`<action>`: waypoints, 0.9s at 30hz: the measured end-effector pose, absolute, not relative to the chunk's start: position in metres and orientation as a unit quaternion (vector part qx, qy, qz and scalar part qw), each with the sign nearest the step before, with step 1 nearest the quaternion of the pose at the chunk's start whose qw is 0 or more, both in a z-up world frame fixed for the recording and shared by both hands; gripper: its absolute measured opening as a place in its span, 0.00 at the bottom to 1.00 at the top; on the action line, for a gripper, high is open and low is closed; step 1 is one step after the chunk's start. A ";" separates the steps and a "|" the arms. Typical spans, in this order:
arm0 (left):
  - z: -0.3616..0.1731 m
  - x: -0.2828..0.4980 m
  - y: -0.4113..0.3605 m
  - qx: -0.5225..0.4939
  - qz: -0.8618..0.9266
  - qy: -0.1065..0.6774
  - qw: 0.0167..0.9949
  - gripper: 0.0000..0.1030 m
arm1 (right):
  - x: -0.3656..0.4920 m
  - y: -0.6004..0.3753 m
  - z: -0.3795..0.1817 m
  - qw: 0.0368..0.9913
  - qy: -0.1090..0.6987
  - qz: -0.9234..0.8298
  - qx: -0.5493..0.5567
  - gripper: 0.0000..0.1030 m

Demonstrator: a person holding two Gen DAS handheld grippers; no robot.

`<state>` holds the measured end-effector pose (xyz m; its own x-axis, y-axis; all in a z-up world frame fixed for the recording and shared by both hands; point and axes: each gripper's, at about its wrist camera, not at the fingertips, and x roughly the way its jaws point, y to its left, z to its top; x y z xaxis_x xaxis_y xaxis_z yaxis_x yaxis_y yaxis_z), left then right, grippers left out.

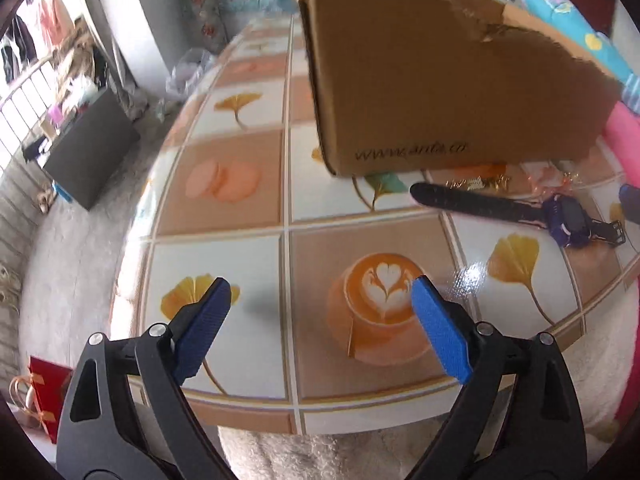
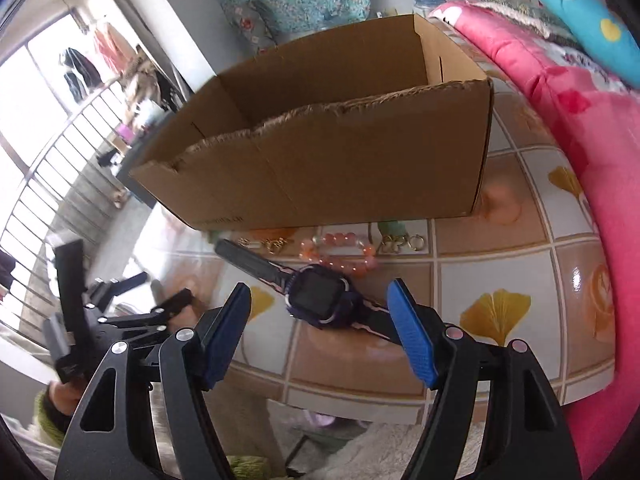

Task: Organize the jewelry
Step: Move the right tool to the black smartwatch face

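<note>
A purple and black wristwatch [image 2: 320,300] lies flat on the patterned table [image 2: 500,280], just beyond my right gripper [image 2: 318,290], which is open and above it with nothing between the pads. Behind the watch lie a pink bead bracelet [image 2: 344,254] and small gold pieces [image 2: 400,242] along the foot of an open brown cardboard box [image 2: 340,160]. My left gripper [image 1: 322,286] hangs open over the table's near edge, empty. From there the watch [image 1: 560,220] lies at the right and the box [image 1: 440,92] stands ahead.
A pink quilt [image 2: 600,200] and a blue cushion [image 2: 592,28] border the table on the right. The left gripper's body [image 2: 100,312] shows at the lower left of the right wrist view. A dark box [image 1: 92,152] and a red bag [image 1: 44,392] sit on the floor at the left.
</note>
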<state>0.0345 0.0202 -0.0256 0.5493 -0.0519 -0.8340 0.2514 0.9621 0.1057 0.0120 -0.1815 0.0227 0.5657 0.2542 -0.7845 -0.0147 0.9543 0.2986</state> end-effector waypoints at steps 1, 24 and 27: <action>-0.027 0.035 0.018 0.113 -0.096 0.466 0.872 0.87 | 0.015 -0.177 0.020 0.877 0.460 0.075 0.120 0.67; -0.017 0.039 0.021 0.058 -0.171 0.437 0.881 0.93 | 0.020 -0.144 -0.010 0.881 0.464 0.087 0.018 0.52; -0.009 0.042 0.017 0.013 -0.215 0.427 0.878 0.92 | 0.016 -0.143 -0.011 0.881 0.459 0.109 0.011 0.52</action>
